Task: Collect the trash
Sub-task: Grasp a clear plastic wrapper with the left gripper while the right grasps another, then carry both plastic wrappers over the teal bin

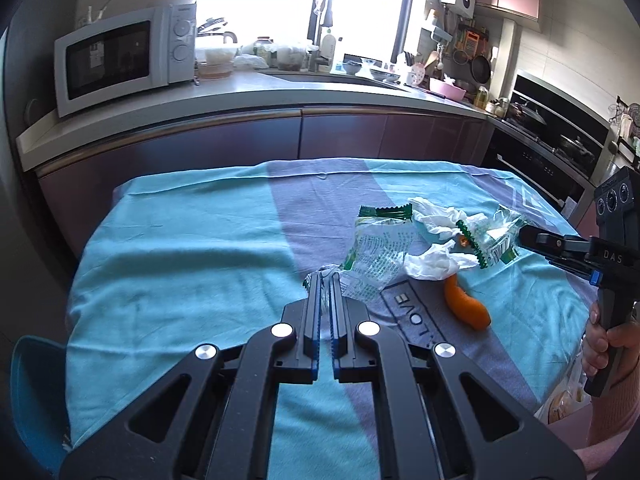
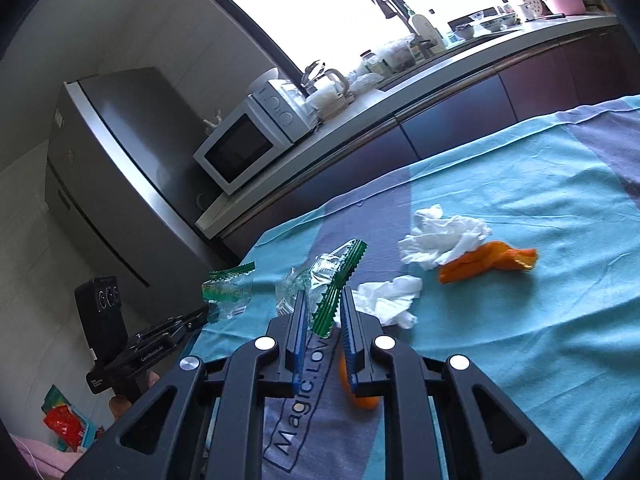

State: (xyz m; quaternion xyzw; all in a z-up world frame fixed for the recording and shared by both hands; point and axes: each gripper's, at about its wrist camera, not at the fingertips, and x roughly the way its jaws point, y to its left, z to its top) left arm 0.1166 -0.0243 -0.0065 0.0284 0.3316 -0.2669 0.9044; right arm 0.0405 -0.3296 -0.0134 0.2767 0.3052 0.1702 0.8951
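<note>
Kitchen table cloth [image 1: 180,248], left gripper [image 1: 327,280] pinching wrapper [image 1: 376,248], right gripper [image 2: 323,300] pinching second wrapper [image 2: 332,280].

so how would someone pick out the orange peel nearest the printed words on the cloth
Start at the table's blue and grey cloth, then find the printed "LOVE" lettering. The orange peel lies just right of it, below the white tissues. It is the only bright orange curved strip there, with no print or green edging.

Your daylight comes from the window [image 1: 260,0] behind the counter, blown out to white in both views. The tablecloth [image 1: 180,248] is evenly lit and sharp. Fisheye bending curves the counter edge, and the picture corners go black.
</note>
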